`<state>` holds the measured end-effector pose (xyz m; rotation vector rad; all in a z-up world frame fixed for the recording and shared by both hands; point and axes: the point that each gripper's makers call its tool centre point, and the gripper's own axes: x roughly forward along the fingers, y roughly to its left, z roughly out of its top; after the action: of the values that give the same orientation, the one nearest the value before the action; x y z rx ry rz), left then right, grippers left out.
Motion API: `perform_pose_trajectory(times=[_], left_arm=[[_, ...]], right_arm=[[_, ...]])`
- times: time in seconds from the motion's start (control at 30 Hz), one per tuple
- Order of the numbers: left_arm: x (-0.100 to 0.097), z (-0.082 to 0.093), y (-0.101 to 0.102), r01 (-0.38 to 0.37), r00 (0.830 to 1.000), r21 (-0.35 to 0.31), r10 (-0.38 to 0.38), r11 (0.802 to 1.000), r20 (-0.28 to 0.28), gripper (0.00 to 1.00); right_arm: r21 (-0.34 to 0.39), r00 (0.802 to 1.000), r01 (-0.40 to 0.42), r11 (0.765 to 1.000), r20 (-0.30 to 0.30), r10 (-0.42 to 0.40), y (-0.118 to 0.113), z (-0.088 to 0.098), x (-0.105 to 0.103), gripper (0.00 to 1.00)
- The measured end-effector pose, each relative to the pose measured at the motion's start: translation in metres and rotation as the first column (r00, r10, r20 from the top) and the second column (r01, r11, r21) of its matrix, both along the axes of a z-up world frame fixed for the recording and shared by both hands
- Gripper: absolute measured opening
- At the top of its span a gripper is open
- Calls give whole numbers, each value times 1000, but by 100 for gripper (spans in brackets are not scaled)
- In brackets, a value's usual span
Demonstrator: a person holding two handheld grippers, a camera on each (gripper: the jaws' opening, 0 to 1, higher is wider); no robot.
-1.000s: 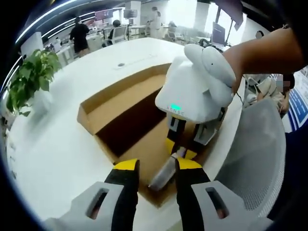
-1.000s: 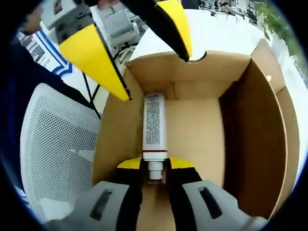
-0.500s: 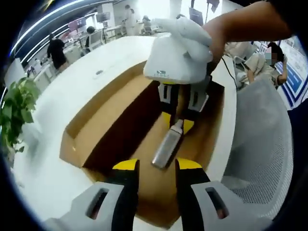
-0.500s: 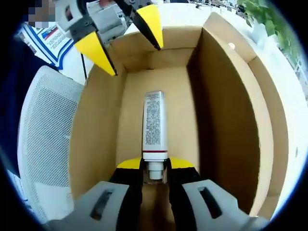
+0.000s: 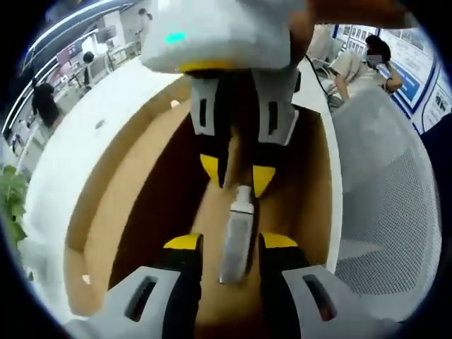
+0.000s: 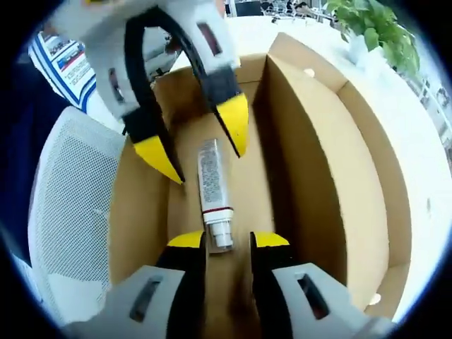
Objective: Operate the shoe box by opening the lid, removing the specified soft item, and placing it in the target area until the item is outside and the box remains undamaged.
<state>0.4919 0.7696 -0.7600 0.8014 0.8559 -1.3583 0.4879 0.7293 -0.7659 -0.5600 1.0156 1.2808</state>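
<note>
An open cardboard shoe box lies on a white table. On its floor lies a white tube with its cap toward my right gripper. My left gripper stands open inside the box, one jaw on each side of the tube's flat end, apart from it. From the opposite end my right gripper reaches in, open, with the tube's cap loose and off-centre between its jaws. A hand holds the right gripper's white body.
A grey mesh chair stands right beside the box's long side. The white table spreads past the box's raised lid. A potted plant sits at the table's far edge. People sit in the background.
Both grippers have closed in on each other along the box. My right gripper's jaws have parted a little and the tube now lies askew between them, no longer straight in their grip.
</note>
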Motion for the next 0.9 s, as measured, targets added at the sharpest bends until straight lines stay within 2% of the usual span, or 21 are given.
perform_pose_trajectory(times=[0.1, 0.37, 0.67, 0.73, 0.77, 0.9], left_arm=[[-4, -15, 1, 51, 999, 47, -50, 998, -7, 29], [-12, -37, 1, 53, 998, 74, -49, 996, -42, 27], [-10, -38, -8, 74, 997, 64, -73, 995, -15, 27], [-11, -38, -9, 88, 996, 50, -87, 995, -18, 21], [-12, -38, -9, 82, 996, 43, -81, 996, -32, 20], [-8, -36, -9, 98, 995, 27, -98, 995, -27, 19]], right_arm=[[19, 1000, 30, 999, -1, -30, -4, 5, -2, 22], [70, 994, 106, 992, -11, -106, -12, 9, -6, 20], [80, 994, 113, 990, -14, -113, -12, 8, -6, 19], [81, 994, 111, 990, -17, -110, -11, 7, -7, 19], [81, 994, 111, 991, -19, -110, -11, 7, -7, 19], [82, 994, 107, 991, -20, -106, -12, 7, -8, 19]])
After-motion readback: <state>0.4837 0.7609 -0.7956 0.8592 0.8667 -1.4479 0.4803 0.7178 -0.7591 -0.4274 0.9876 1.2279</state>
